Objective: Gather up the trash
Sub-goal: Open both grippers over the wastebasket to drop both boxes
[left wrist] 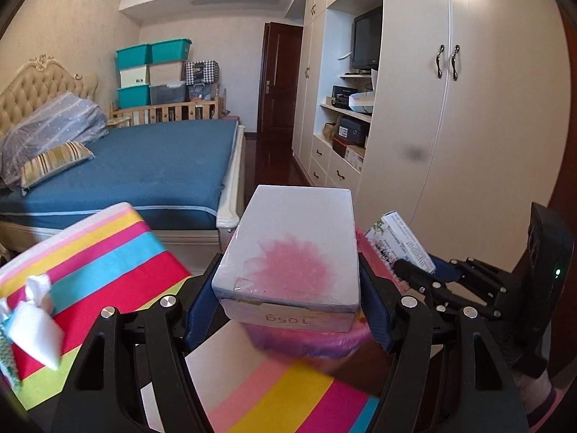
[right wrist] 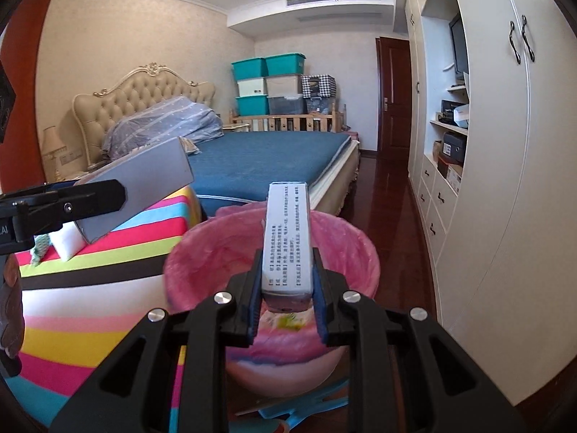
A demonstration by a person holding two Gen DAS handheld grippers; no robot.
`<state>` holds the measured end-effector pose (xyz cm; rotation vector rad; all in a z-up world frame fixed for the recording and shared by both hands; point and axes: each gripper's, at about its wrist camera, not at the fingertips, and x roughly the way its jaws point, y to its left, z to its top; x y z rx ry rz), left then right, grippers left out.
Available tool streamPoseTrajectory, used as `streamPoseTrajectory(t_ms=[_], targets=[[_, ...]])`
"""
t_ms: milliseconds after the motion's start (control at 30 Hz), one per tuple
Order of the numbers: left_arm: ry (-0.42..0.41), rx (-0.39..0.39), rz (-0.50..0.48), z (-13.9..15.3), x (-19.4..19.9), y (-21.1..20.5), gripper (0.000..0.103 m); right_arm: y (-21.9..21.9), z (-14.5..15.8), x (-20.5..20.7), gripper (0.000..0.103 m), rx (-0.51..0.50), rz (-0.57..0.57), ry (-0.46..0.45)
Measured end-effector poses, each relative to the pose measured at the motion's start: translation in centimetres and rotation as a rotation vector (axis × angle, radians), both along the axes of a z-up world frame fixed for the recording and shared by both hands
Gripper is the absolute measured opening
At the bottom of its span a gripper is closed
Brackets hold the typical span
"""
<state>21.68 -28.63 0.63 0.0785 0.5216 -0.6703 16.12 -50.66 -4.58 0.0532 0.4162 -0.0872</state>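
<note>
My left gripper [left wrist: 288,288] is shut on a white cardboard box [left wrist: 292,249] with a pink stain, held above the pink-lined trash bin [left wrist: 306,342]. My right gripper [right wrist: 286,288] is shut on a narrow printed carton [right wrist: 287,238], held upright over the open trash bin [right wrist: 216,252]. The right gripper and its carton [left wrist: 404,245] show to the right of the box in the left wrist view. The left gripper with the white box [right wrist: 144,184] shows at the left in the right wrist view.
A striped multicoloured cloth [left wrist: 108,252] covers the surface beside the bin, with a white sponge [left wrist: 36,332] on it. A blue bed [right wrist: 270,158] stands behind. White wardrobes [right wrist: 505,180] line the right wall. A blue object [right wrist: 306,407] lies on the floor by the bin.
</note>
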Motion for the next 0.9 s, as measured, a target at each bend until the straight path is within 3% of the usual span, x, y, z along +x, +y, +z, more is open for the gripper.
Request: streamPoseTrajectory(t_ms=[67,100,133,167,300,500,700,900], targets=[[0.003,-0.027,0.013,-0.4,1.4,-0.7,0.066,-0.8,-0.2,1.3,0.026,-0.006,-0.005,-0.004],[0.024,-0.040,0.009,-0.7,2.4,-1.1,0.070,-1.1,-0.4,1.9,0.033,0.000,-0.003,0.000],[0.050,-0.045,0.011,-1.1,3.2,-1.4,0.075,-1.7,-0.7,2.5,0.056,0.013,-0.007,0.008],[0.060,-0.048,0.030,-1.3,3.7,-1.4,0.081,-2.0,-0.9,2.6,0.067,0.020,-0.011,0.004],[0.052,-0.054,0.082,-2.0,3.8,-0.1,0.089,-2.1,-1.4,1.8,0.067,0.013,-0.020,0.003],[0.019,0.034,0.117,-3.1,2.1,4.1,0.091,-1.3,-2.1,-0.4,0.067,0.031,-0.019,0.005],[0.013,0.119,0.185,-4.3,-0.1,9.3,0.091,2.9,-1.5,-0.7,0.067,0.015,0.068,0.009],[-0.030,0.205,0.322,-4.9,-2.0,15.9,0.096,9.0,-0.8,0.7,0.067,-0.005,0.179,0.021]])
